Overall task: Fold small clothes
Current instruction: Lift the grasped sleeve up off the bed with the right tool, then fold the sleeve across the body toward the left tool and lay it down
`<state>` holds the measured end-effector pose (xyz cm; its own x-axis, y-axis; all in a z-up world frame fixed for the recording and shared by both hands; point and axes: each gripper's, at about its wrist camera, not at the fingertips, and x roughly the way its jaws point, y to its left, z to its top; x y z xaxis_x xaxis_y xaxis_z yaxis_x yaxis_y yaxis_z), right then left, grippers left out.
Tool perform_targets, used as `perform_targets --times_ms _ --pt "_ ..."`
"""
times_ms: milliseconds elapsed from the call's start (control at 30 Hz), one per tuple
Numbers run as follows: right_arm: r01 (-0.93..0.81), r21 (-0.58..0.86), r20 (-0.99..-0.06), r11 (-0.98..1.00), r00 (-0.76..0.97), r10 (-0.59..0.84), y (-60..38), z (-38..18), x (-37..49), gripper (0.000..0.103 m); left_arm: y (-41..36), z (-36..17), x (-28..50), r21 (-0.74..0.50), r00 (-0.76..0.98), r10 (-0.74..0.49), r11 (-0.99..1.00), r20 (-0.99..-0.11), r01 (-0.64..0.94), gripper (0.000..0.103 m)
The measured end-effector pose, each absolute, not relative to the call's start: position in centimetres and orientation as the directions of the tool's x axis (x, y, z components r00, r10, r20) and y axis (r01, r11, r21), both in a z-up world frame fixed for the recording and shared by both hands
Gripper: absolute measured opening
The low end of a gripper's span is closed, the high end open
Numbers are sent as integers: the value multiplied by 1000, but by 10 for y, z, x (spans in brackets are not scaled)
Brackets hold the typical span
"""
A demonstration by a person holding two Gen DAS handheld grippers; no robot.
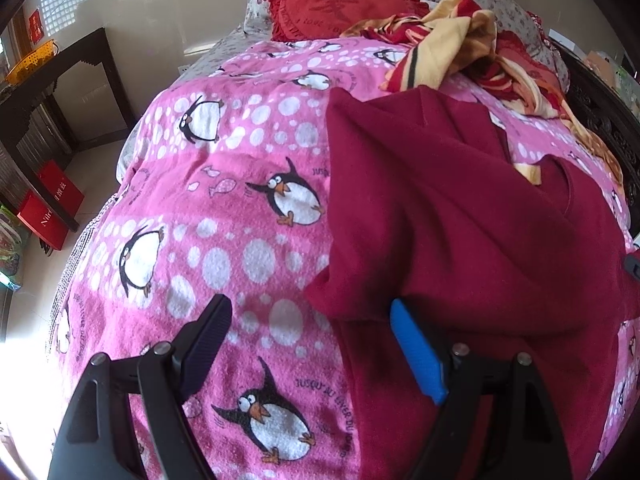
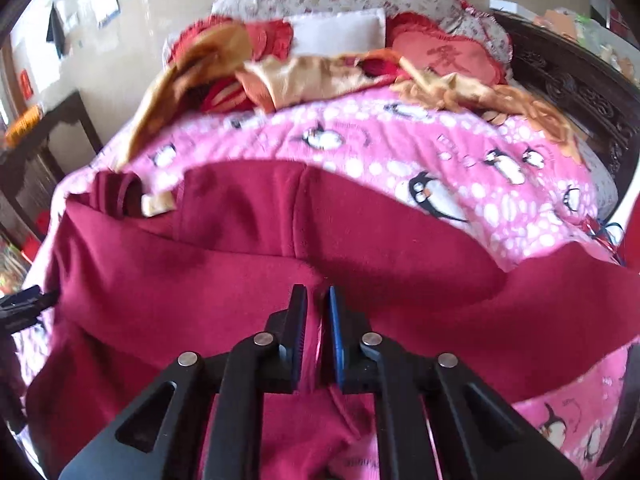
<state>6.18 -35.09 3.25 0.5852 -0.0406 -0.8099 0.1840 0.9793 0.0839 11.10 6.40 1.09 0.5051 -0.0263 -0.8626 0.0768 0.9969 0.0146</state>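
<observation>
Two views: right fingers point(image 2: 318, 300) pinch maroon garment point(image 2: 240, 272); left fingers point(image 1: 310, 312) spread, empty.

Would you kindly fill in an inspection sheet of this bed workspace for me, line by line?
Surface: pink penguin-print blanket spread over the bed, lightly rumpled.
Job's things: dark red garment lying partly folded on the blanket, a cream label showing at its neck.
Clutter: red and cream blanket bunched near the head of the bed; red heart cushion beside it; floral pillows behind.
Grippers: left gripper open at the garment's edge, gripping nothing; right gripper shut on a fold of the garment.
Cables: nothing seen clearly.
Surroundings: dark wooden side table by the wall, red boxes on the floor, dark carved bed frame.
</observation>
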Motion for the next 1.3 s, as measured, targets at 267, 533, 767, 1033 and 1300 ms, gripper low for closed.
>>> perform_targets --times_ms 267,533,767,1033,1300 --pt "177 105 -851 979 524 -3 -343 3 48 6 48 40 89 -17 526 -80 992 -847 123 85" --pt "266 263 -799 927 599 55 -397 31 13 12 21 62 65 -71 524 -167 977 -835 199 85" --pt "562 238 -808 792 567 -160 -523 36 -57 23 19 59 64 -88 512 -176 977 -841 192 85" --pt "770 336 -847 543 499 -184 -637 -2 -111 23 19 50 68 -93 487 -167 981 -858 173 85" --pt "801 407 -827 439 527 -194 -656 -27 -98 23 22 49 71 -85 483 -154 983 -862 162 85"
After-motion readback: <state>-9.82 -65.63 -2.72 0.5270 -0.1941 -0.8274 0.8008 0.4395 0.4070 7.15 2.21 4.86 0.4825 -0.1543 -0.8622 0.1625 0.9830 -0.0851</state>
